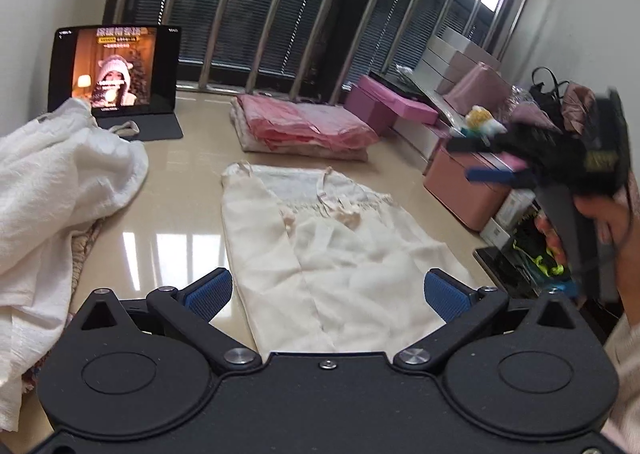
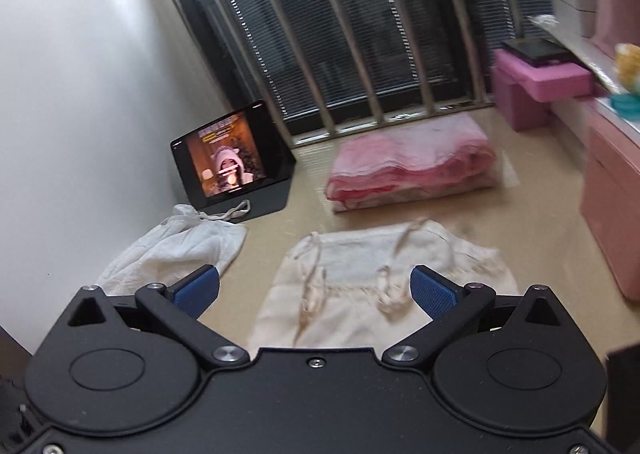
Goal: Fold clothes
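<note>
A cream strappy dress (image 1: 320, 246) lies flat on the glossy beige surface (image 1: 192, 182), its straps toward the window, its left side folded over the middle. My left gripper (image 1: 328, 290) hovers open above the dress's near end, with nothing between its blue pads (image 1: 210, 292). In the right wrist view the same dress (image 2: 360, 278) lies ahead, and my right gripper (image 2: 316, 290) hangs open above its strap end, empty. The right gripper (image 1: 540, 170) also shows blurred at the right of the left wrist view, held by a hand (image 1: 612, 222).
A heap of white clothes (image 1: 52, 206) lies at the left. A folded pink stack (image 1: 304, 126) sits near the window bars. A tablet (image 1: 116, 70) playing video stands against the wall. Pink boxes (image 1: 464, 190) and clutter line the right side.
</note>
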The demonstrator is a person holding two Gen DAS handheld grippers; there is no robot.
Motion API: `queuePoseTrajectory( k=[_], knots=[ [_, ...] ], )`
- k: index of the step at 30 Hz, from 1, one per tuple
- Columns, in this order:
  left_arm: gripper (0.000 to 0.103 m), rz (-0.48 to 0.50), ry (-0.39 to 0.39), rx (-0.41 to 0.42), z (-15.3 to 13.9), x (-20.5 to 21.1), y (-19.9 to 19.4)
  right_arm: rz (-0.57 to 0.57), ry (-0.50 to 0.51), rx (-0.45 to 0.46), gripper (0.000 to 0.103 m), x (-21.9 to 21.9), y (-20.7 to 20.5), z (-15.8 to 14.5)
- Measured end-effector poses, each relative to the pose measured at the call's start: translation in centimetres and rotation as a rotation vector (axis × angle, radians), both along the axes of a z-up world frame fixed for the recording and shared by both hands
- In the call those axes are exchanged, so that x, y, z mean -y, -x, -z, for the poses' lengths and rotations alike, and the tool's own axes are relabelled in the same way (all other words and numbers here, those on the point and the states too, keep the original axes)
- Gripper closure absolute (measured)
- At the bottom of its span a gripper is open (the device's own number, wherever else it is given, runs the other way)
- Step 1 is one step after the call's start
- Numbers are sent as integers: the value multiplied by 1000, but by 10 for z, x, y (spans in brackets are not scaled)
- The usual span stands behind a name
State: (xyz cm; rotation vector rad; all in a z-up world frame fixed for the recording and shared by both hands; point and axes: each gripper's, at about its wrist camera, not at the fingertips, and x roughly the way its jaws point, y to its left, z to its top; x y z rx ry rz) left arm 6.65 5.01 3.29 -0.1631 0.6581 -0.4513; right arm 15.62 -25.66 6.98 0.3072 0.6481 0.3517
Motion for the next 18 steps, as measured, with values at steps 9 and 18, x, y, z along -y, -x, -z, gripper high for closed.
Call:
queuePoseTrajectory(
  k=[9, 18],
  knots=[
    [0, -29, -34, 16, -15, 31, -23, 128, 98, -77, 0, 41, 44, 36],
    [0, 15, -59, 43, -16, 78, -32, 211, 100, -154, 0, 75, 77, 73]
  ],
)
